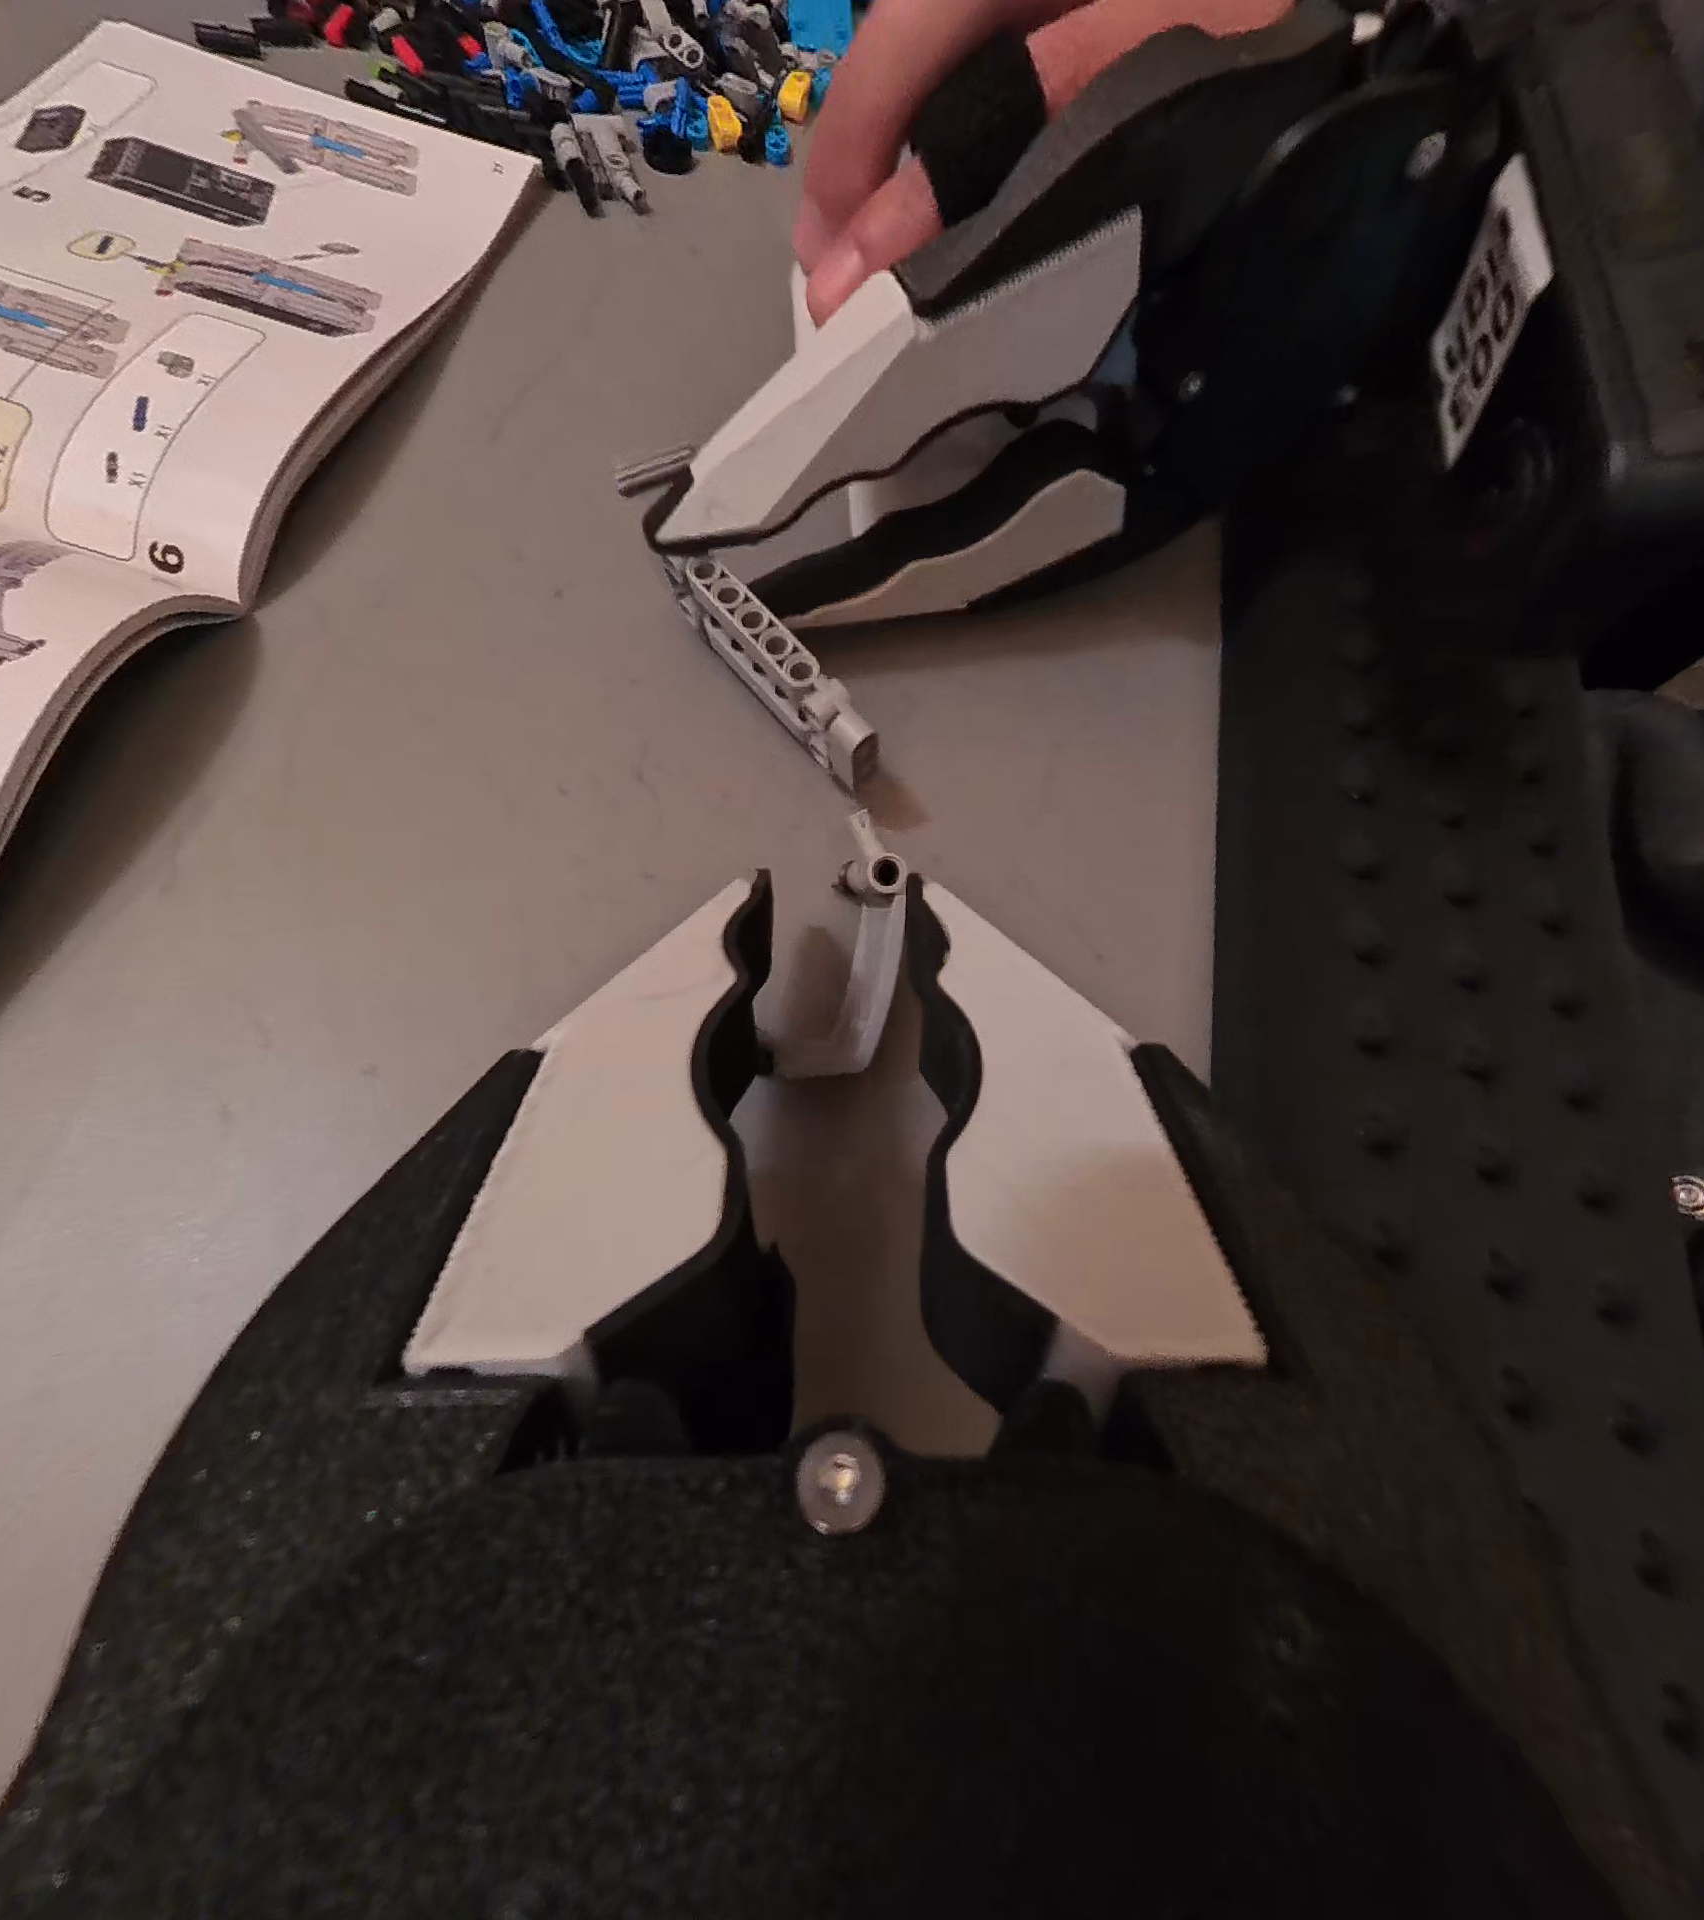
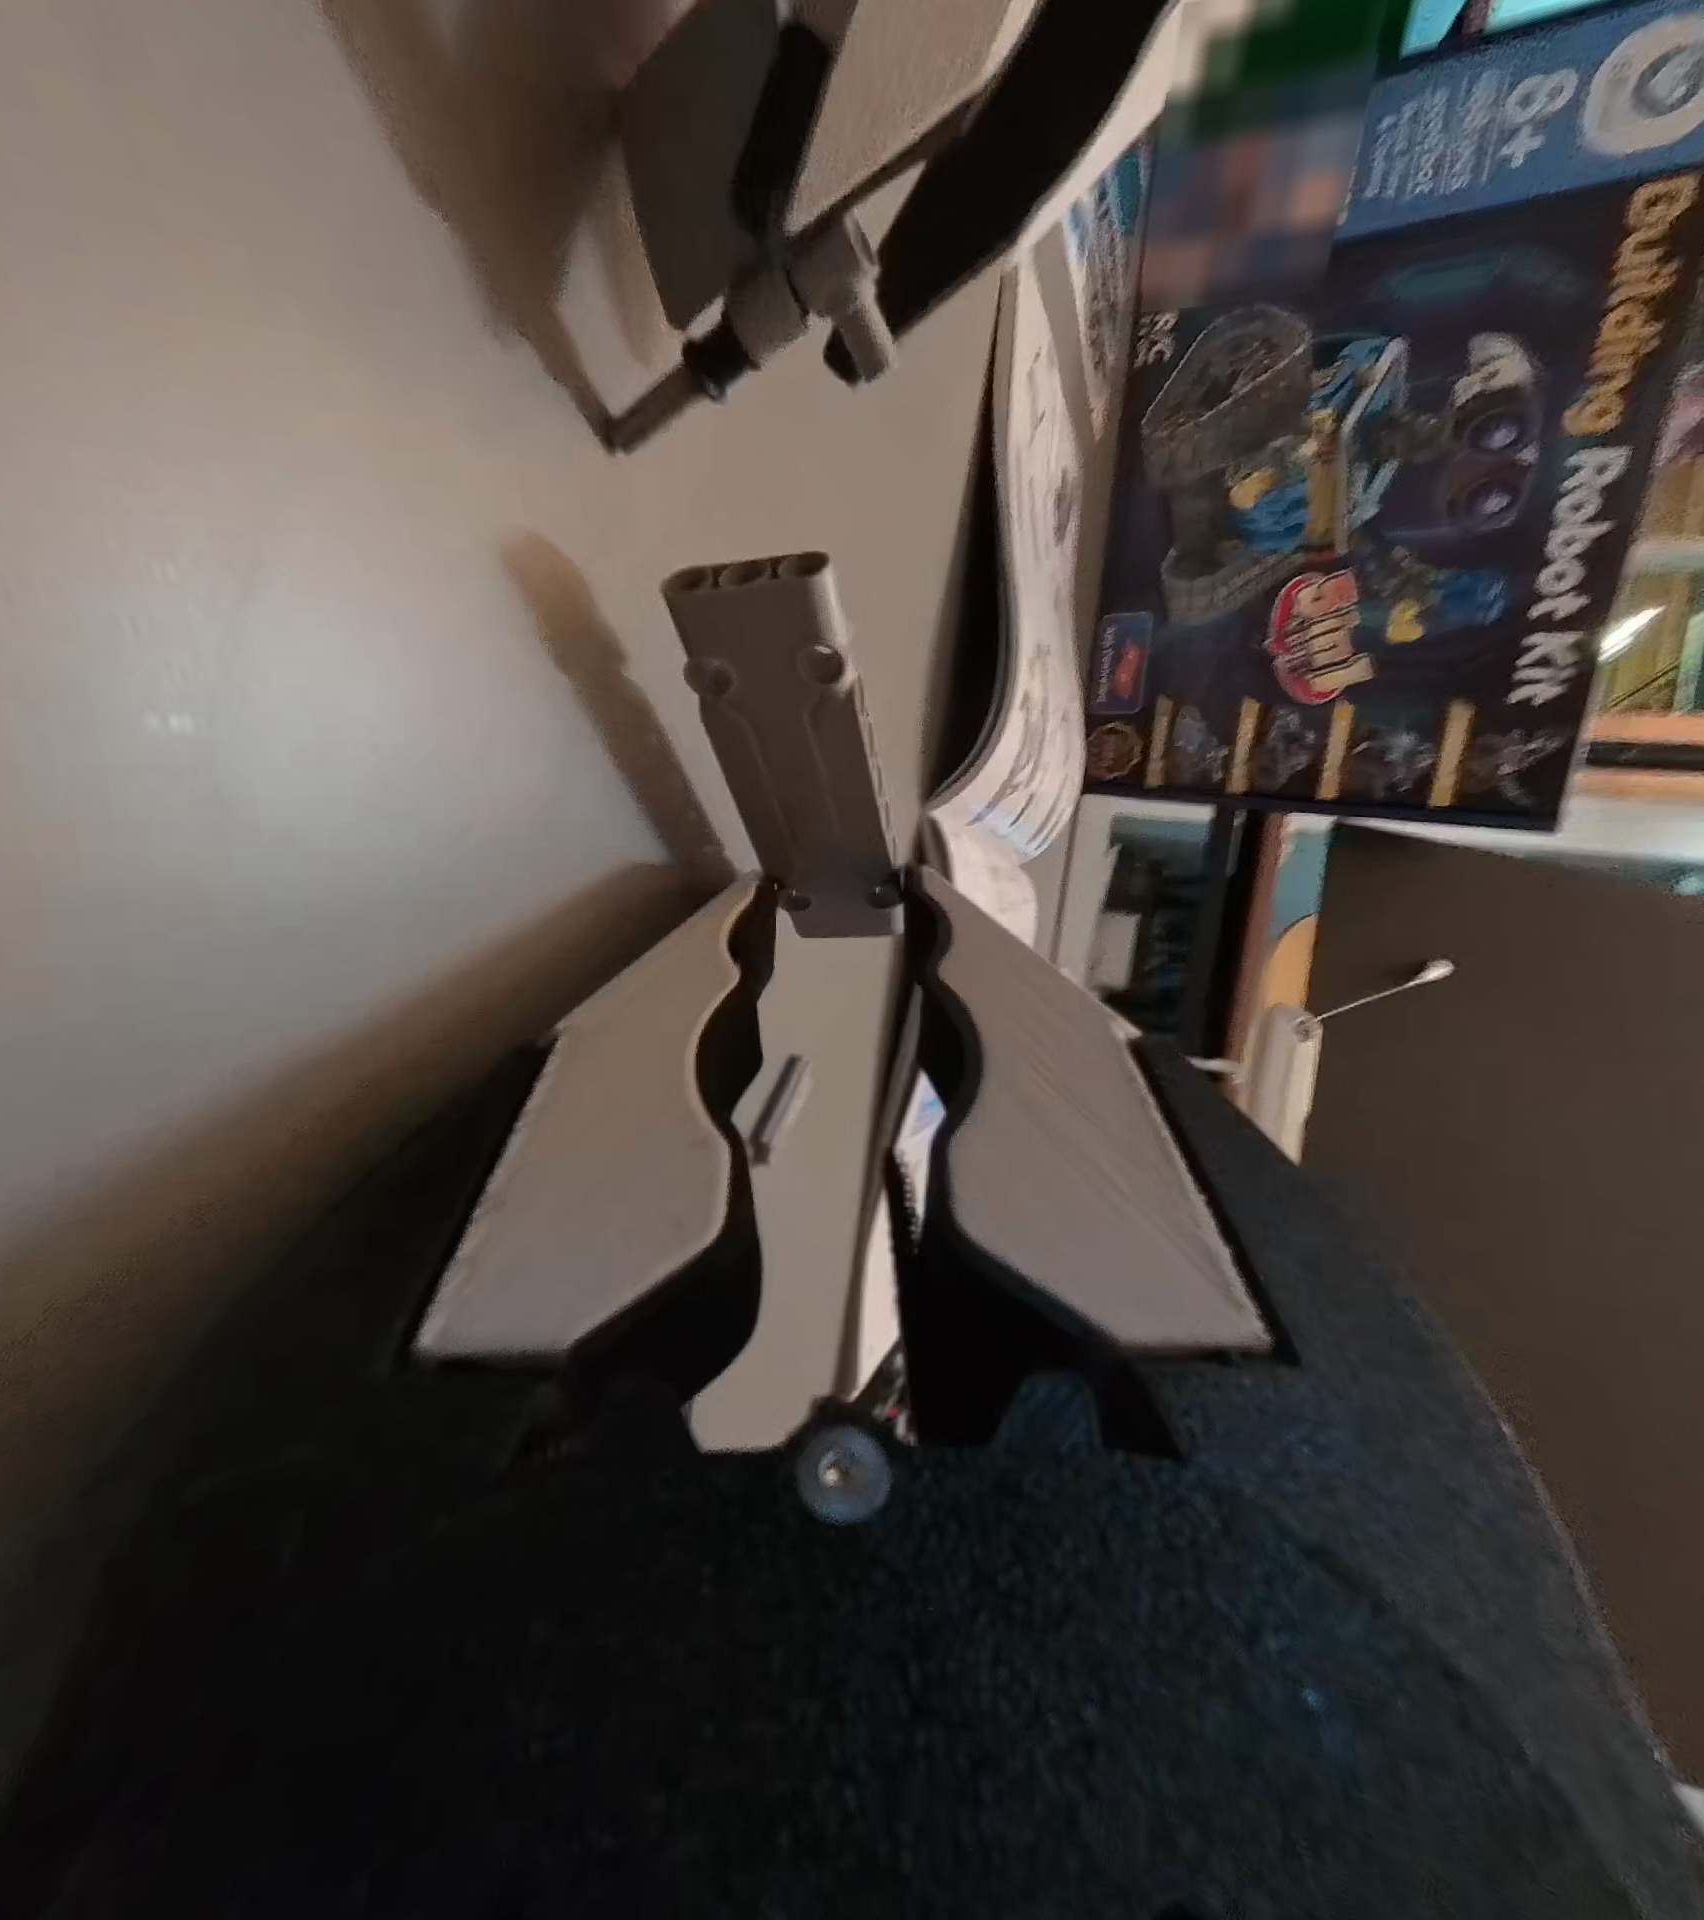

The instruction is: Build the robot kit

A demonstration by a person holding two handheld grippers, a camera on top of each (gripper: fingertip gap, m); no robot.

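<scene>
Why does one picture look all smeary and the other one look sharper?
Right wrist view: the colourful box and the booklet are smeared by motion blur, and the grey beam throws a shadow on the table. Left wrist view: mostly sharp, but wide-angle bending curves the booklet.

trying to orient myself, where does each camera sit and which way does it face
Left wrist view: on the left gripper, facing forward and down over the grey table; a hand shows.
Right wrist view: on the right gripper, rolled sideways, facing the kit box.
Shared: each shows the other gripper, the grey beam, the booklet.
</scene>
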